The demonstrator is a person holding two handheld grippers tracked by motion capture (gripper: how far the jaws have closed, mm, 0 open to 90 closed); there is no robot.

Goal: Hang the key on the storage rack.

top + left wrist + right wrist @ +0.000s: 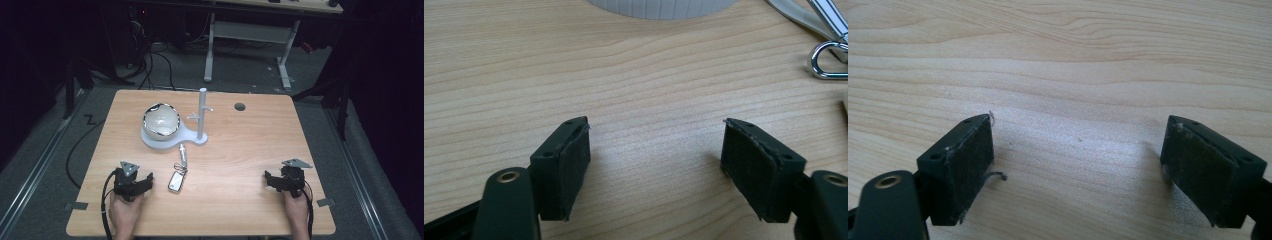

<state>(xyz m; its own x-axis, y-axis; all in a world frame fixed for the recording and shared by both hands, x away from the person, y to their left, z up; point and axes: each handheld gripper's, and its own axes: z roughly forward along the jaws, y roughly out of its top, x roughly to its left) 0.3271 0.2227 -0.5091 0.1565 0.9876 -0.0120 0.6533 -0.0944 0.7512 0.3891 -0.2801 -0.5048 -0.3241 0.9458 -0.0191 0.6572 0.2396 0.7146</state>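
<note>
Nothing begun: left claw (146, 182) and right claw (269, 180) gape wide, empty, near the tabletop's (240, 150) front corners; keys (178, 172) untouched.

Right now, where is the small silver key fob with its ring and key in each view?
High view: the silver key fob with ring and key lies at table centre-front, right of the left gripper.
Left gripper view: its ring sits at the right edge.
Right gripper view: not in it.
Shared landmark: the white stand base.
</note>
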